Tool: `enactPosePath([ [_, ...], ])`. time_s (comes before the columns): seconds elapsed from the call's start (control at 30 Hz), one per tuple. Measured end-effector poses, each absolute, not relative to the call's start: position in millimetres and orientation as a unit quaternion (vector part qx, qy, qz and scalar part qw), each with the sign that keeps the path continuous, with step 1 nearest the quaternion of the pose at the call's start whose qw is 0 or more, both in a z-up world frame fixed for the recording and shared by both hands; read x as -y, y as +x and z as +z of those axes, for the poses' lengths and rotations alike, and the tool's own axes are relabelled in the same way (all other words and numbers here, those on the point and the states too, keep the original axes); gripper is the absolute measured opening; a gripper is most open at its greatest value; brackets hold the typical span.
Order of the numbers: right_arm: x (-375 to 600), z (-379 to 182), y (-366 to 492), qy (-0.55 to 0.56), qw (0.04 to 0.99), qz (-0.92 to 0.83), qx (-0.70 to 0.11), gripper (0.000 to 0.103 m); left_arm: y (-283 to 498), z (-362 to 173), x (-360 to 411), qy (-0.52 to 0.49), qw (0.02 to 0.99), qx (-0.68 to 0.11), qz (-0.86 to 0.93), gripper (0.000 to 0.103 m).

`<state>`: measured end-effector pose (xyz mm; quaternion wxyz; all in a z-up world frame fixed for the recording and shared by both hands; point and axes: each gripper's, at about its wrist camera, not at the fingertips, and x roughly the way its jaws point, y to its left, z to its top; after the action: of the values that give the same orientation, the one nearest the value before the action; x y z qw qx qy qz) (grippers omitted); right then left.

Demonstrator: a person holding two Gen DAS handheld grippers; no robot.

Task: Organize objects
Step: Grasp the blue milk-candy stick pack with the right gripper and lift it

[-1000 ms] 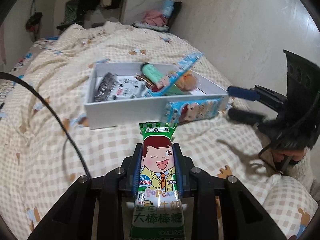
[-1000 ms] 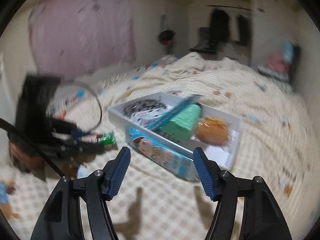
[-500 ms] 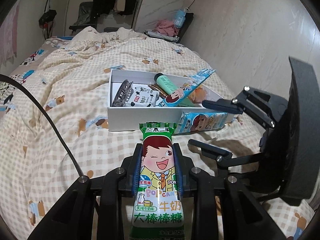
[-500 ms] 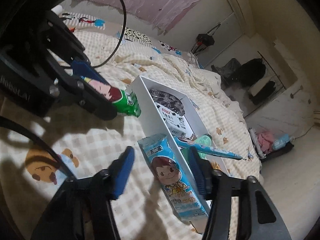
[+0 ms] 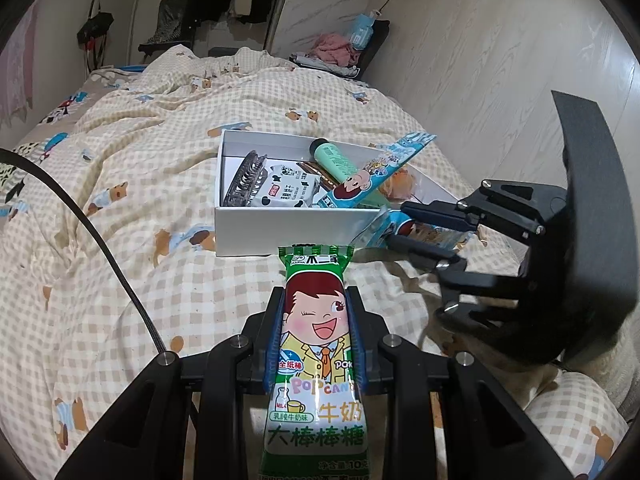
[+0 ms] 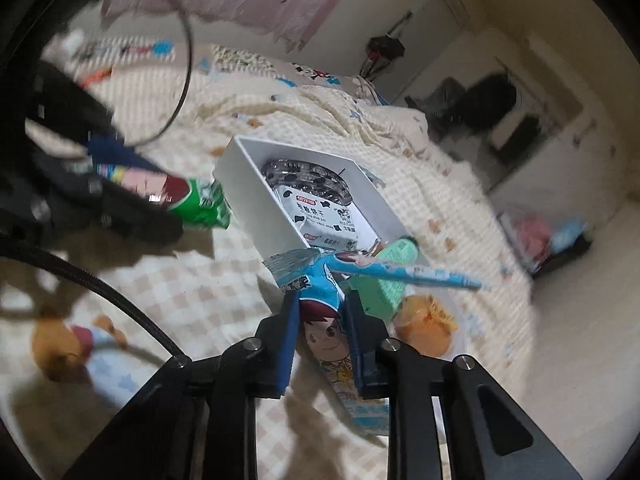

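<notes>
A green candy packet (image 5: 316,360) is clamped between the blue pads of the left gripper (image 5: 316,322); its printed face is turned up toward the camera and its crimped top edge sticks out past the fingertips, above the checked bedspread (image 5: 140,208) and just short of the near wall of the white box (image 5: 280,232). The jaws of the right gripper (image 6: 320,312) are closing, and a blue candy packet (image 6: 320,320) is caught between their pads (in the left wrist view the same packet (image 5: 416,234) is seen squeezed between the two dark fingers, just beside the box's right-hand corner). This blue packet is lying outside the box, along its wall, with its lower end on the bedspread.

Inside the box, a dark hair clip (image 5: 244,180) is laid at the left, a black-and-white biscuit packet (image 5: 284,190) next to it, and a mint-green tube (image 5: 336,160) further back. A second blue packet (image 5: 376,172) is propped at a slant across the box, its upper end jutting past the far right rim. An orange wrapped item (image 6: 424,328) is set in the right-hand end of the box. A black cable (image 5: 100,240) is draped over the bedspread at the left. Clothes and a chair are seen beyond the bed.
</notes>
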<state>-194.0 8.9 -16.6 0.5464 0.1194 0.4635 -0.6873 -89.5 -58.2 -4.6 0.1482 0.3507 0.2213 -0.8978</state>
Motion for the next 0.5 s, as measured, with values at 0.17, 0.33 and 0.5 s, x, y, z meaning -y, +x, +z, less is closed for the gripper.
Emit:
enactPosePath([
  [0.17,-22.2,-1.7,-198.8,0.142,0.567,-0.697,-0.416,0.023,-89.3,-4.7,58.4,0.351,0.148,-0.221,-0.898,0.032],
  [0.33,-51.8,39.6,-202.1,0.154,0.595,-0.708,-0.348,0.023,-89.4,-4.8,58.4,0.351,0.148,-0.221,-0.898,0.032],
  [0.5,-93.6,107.1,-212.7,0.191,0.625,-0.706,-0.271,0.023,-89.5,-5.8,58.7,0.353,0.147,-0.221,-0.897,0.032],
])
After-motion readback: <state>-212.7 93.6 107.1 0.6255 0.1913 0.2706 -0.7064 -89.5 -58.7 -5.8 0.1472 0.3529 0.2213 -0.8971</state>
